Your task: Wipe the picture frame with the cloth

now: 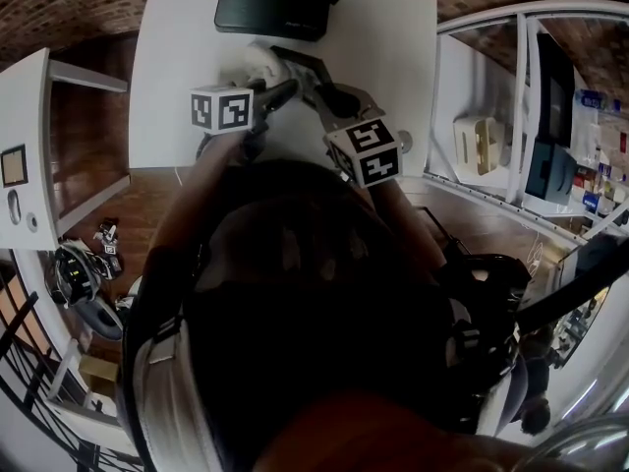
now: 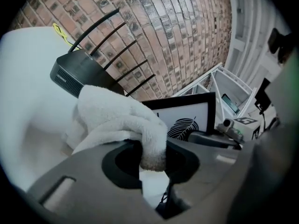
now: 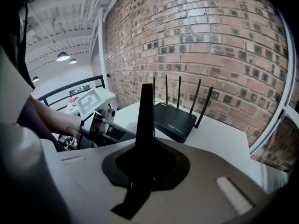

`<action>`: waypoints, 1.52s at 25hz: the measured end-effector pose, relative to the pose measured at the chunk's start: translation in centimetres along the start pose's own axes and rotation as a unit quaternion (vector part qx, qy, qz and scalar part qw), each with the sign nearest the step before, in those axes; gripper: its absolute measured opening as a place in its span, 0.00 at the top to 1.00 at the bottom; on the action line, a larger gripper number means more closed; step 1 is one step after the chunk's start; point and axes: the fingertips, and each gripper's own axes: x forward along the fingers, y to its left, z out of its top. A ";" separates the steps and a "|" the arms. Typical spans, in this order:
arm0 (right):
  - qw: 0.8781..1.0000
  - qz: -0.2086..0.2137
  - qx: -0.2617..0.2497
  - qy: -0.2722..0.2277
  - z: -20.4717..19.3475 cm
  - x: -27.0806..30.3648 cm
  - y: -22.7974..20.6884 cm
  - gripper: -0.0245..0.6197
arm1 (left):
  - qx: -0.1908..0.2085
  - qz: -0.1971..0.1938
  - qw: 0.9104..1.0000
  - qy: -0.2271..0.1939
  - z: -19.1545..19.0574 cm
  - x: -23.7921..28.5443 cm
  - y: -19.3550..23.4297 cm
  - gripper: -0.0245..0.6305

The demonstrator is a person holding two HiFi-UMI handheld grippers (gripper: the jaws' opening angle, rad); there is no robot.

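Note:
A white terry cloth is bunched up in my left gripper, which is shut on a fold of it. Just past the cloth stands the black picture frame with a feather print, facing the left gripper view. My right gripper is shut on the frame, seen edge-on and upright there. In the head view the cloth lies against the frame above the white table, with the left gripper and the right gripper close together.
A black router with several antennas sits at the table's far edge by the brick wall. A white shelf unit stands at left, white racks at right. The person's head and shoulders hide the table's near side.

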 end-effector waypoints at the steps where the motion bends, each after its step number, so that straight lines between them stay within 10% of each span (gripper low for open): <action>1: 1.000 0.000 0.002 -0.001 -0.1 0.0 0.0 0.94 | 0.002 -0.001 1.000 -0.002 0.2 -0.1 -0.2 0.83; 38: 0.999 -0.003 0.017 -0.032 -1.0 -0.8 -1.2 0.95 | 0.083 -0.096 0.992 -0.010 3.2 -1.6 -11.0 0.83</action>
